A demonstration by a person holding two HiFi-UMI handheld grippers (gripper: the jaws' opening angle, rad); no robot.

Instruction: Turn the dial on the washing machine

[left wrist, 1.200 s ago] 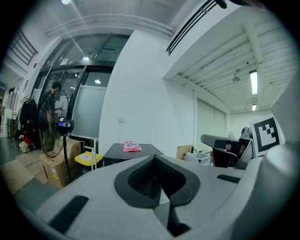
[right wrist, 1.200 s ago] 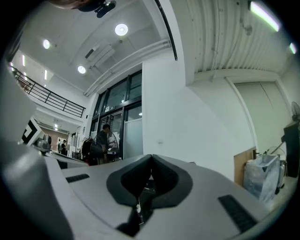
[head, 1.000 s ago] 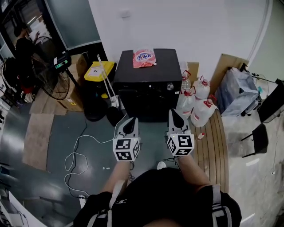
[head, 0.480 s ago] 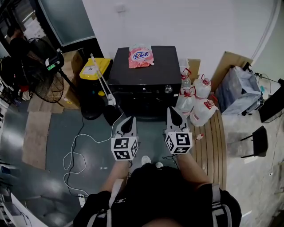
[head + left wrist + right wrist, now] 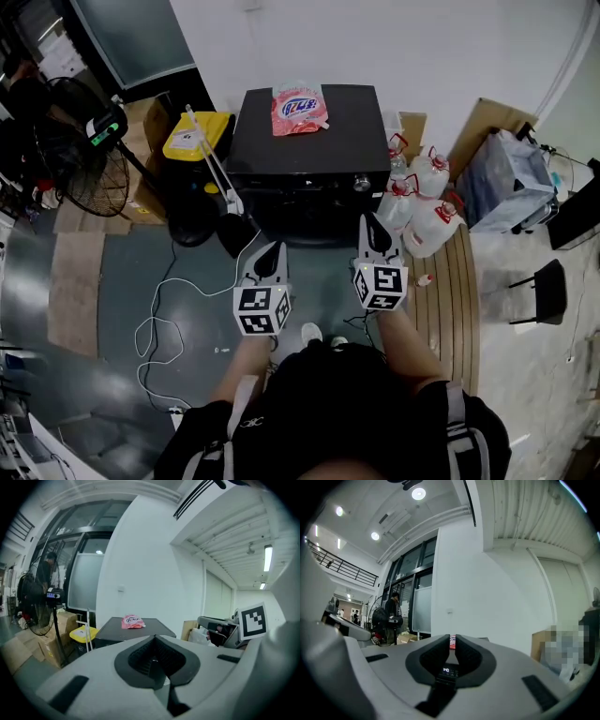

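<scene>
Two hand-held grippers are hovering side by side above the grey floor (image 5: pixel 187 281), both pointing at the black washing machine (image 5: pixel 309 141), which is standing against the white wall (image 5: pixel 394 47).

Left gripper (image 5: pixel 278 247): its jaws are resting together, with nothing between them.

Right gripper (image 5: pixel 367 218): its jaws are likewise sitting closed and empty. In the right gripper view, the machine's lit display (image 5: pixel 446 671) is showing through the hollow between the jaws.

Neither tool is touching the machine.

Dial (image 5: pixel 361 183): a silver knob that is sitting at the right end of the machine's front, ahead of the right gripper and apart from it.

A pink packet (image 5: pixel 300 108) is lying on top of the machine. Clear jugs (image 5: pixel 427 220) with red tops are standing just beside its right side, and a yellow bin (image 5: pixel 197 139) is standing at its left.
</scene>
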